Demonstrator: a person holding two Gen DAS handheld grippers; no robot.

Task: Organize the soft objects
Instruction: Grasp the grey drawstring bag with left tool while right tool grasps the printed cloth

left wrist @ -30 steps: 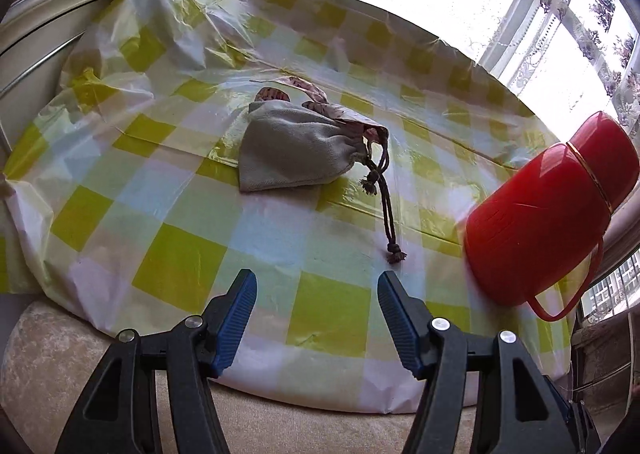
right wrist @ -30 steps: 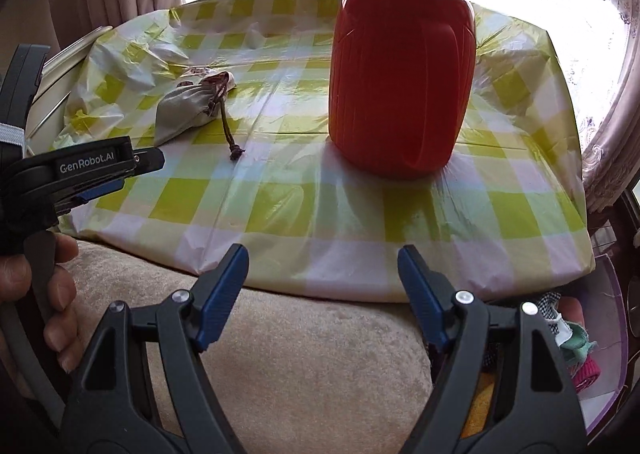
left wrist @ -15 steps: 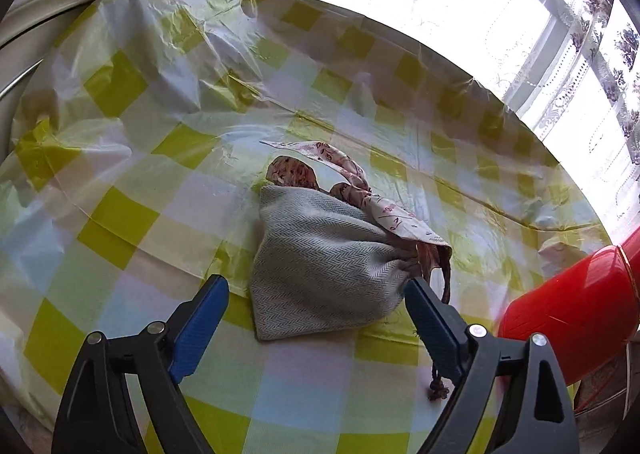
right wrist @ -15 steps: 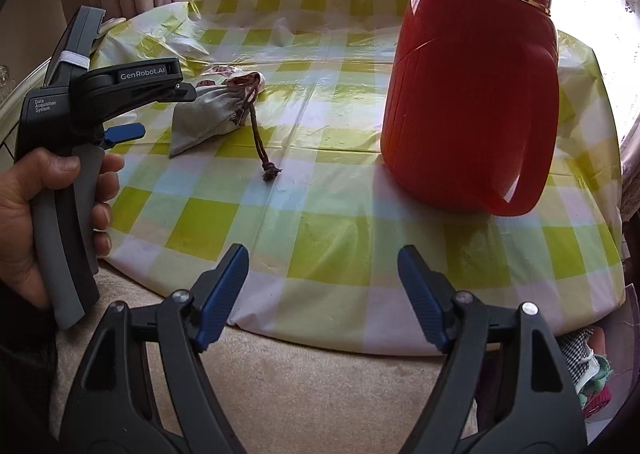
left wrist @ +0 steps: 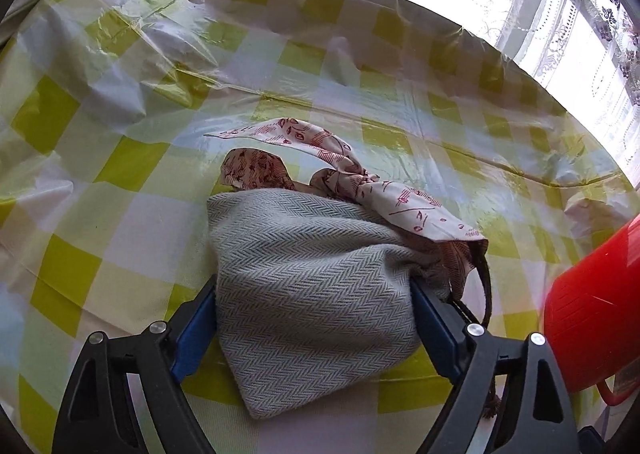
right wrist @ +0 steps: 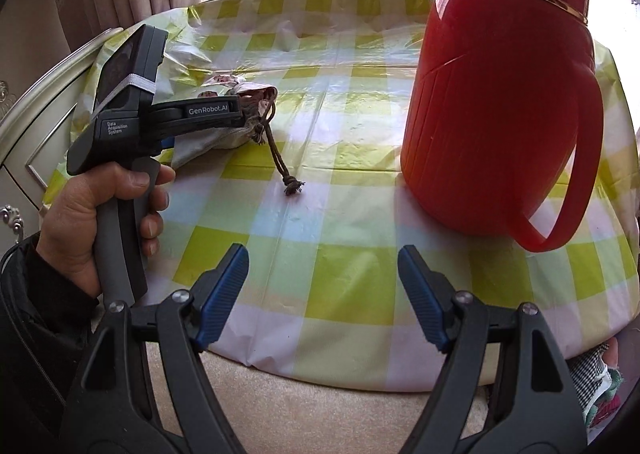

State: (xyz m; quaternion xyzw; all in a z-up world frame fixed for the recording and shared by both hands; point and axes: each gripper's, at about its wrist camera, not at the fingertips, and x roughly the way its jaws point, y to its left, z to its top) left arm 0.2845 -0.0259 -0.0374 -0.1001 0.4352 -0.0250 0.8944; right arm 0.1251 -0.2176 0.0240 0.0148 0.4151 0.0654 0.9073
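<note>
A grey herringbone drawstring pouch (left wrist: pixel 312 294) lies on the yellow-checked tablecloth (left wrist: pixel 120 166), with a floral patterned cloth (left wrist: pixel 344 170) sticking out of its mouth. My left gripper (left wrist: pixel 314 318) is open, its blue pads on either side of the pouch and touching it. In the right wrist view the left gripper (right wrist: pixel 240 114) covers most of the pouch (right wrist: pixel 208 142), and the brown drawstring (right wrist: pixel 284 170) trails toward me. My right gripper (right wrist: pixel 322 294) is open and empty above the table's near edge.
A tall red thermos jug (right wrist: pixel 500 94) with a handle stands at the right of the table, also at the right edge of the left wrist view (left wrist: pixel 596 314). Curtains and a bright window lie behind. Beige carpet (right wrist: pixel 320 406) is below the table edge.
My left gripper moved forward until its open fingers straddle the pouch. My right gripper moved closer over the table edge and stayed open.
</note>
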